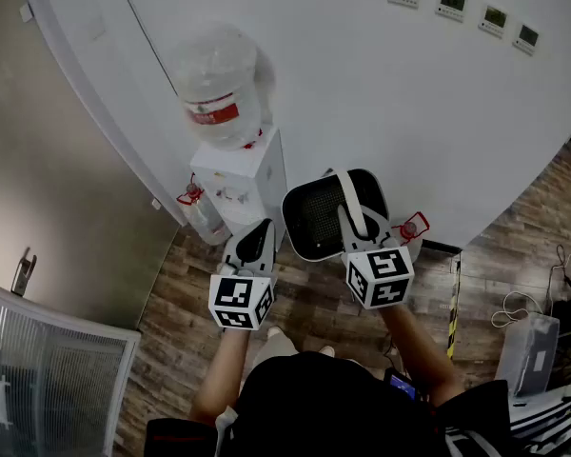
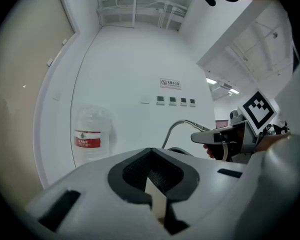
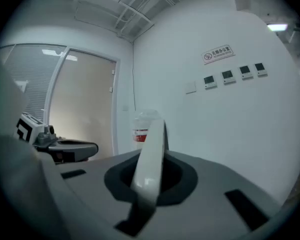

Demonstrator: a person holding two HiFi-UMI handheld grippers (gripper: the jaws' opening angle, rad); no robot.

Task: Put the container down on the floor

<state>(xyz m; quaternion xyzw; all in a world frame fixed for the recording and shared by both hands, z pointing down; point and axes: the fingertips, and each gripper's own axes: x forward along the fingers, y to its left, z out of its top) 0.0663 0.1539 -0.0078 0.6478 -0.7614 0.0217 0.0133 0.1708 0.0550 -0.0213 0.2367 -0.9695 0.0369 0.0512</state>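
Container (image 1: 316,219) looked light and stiff. Right tool (image 1: 357,228) squeezed its thin handle (image 1: 350,196), the best spot; left tool (image 1: 258,230) was closed, empty.

Clothing: black top (image 1: 314,403), sleeves ending above forearms. Body of left gripper (image 1: 258,228): pale grey tapered shell, black textured lining round jaws, dark rectangular slots on upper face. Body of right gripper (image 1: 354,219): same grey shell, same black lining and slots. Behind each, marker block: left cube (image 1: 240,302), right cube (image 1: 380,276), white faces with black square patterns.
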